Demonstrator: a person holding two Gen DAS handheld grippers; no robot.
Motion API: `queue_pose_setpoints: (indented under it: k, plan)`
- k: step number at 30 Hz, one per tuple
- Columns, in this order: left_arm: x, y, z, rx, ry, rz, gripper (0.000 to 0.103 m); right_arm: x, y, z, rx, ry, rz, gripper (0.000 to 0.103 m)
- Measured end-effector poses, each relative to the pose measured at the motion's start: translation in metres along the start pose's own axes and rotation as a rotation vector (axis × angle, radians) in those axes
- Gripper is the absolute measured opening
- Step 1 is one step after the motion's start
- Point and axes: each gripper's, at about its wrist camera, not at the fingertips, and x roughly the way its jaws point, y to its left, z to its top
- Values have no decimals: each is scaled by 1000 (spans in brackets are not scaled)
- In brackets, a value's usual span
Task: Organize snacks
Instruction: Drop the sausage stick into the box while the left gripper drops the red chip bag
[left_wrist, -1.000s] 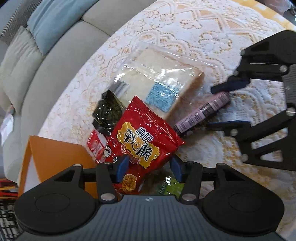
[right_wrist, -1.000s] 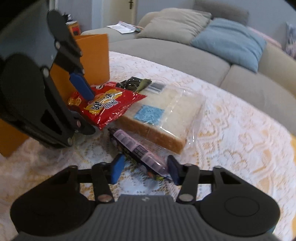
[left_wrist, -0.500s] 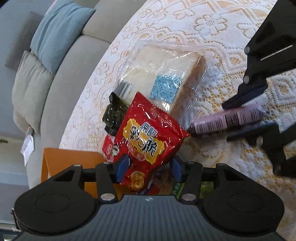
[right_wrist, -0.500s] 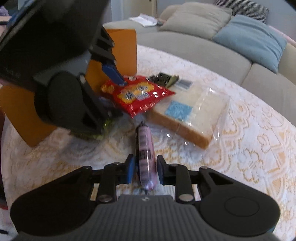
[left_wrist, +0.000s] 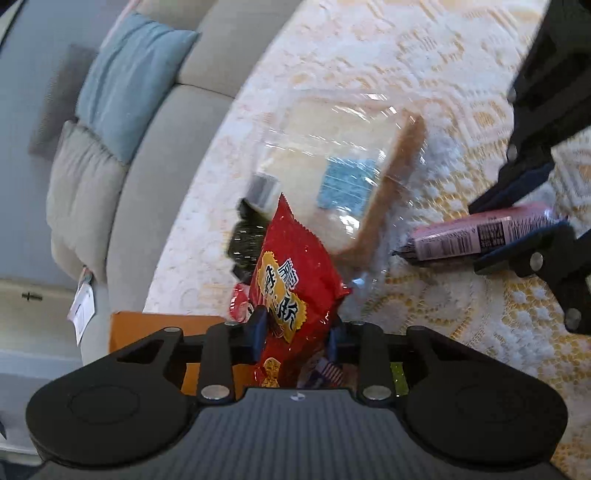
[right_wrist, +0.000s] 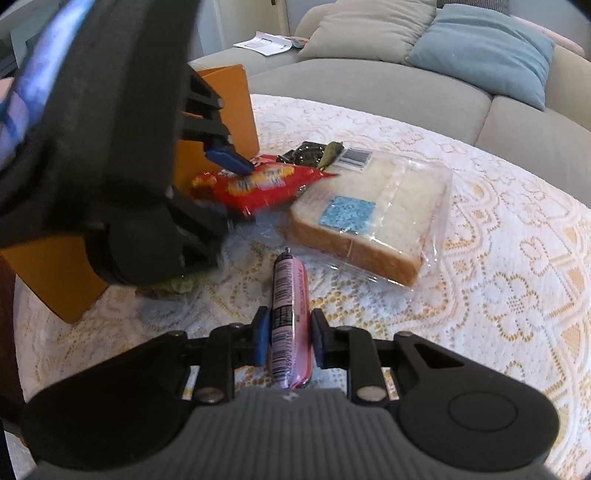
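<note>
My left gripper (left_wrist: 297, 332) is shut on a red snack bag (left_wrist: 291, 280) and holds it lifted above the table; the bag also shows in the right wrist view (right_wrist: 258, 184). My right gripper (right_wrist: 288, 334) is shut on a pink sausage stick (right_wrist: 290, 317), seen from the side in the left wrist view (left_wrist: 476, 236). A clear bag of sliced bread (right_wrist: 369, 214) lies flat on the lace tablecloth (right_wrist: 498, 258), just beyond both grippers. A small dark packet (right_wrist: 308, 153) lies behind the red bag.
An orange box (right_wrist: 225, 110) stands at the table's left edge, behind my left gripper (right_wrist: 129, 166). A green packet (right_wrist: 181, 284) lies under that gripper. A grey sofa (right_wrist: 369, 85) with a blue cushion (right_wrist: 480, 48) curves around the table's far side.
My left gripper has closed on the red bag and lifted it. My right gripper has closed on the pink sausage stick and turned it in line with its fingers.
</note>
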Motion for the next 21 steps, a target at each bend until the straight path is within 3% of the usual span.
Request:
queue_pose_setpoints:
  k: [6,14,21]
  plan:
    - [-36,29,-9,-193,-44,-16,30,1,-3,5,37,19,-11,21]
    - [-91,74,-35,-569,-43,-234,29,-15,-13,7,170,-6,11,21]
    - [-128,109,-85,-836,-65,-383,28,-48,6,11,255,-53,28,21]
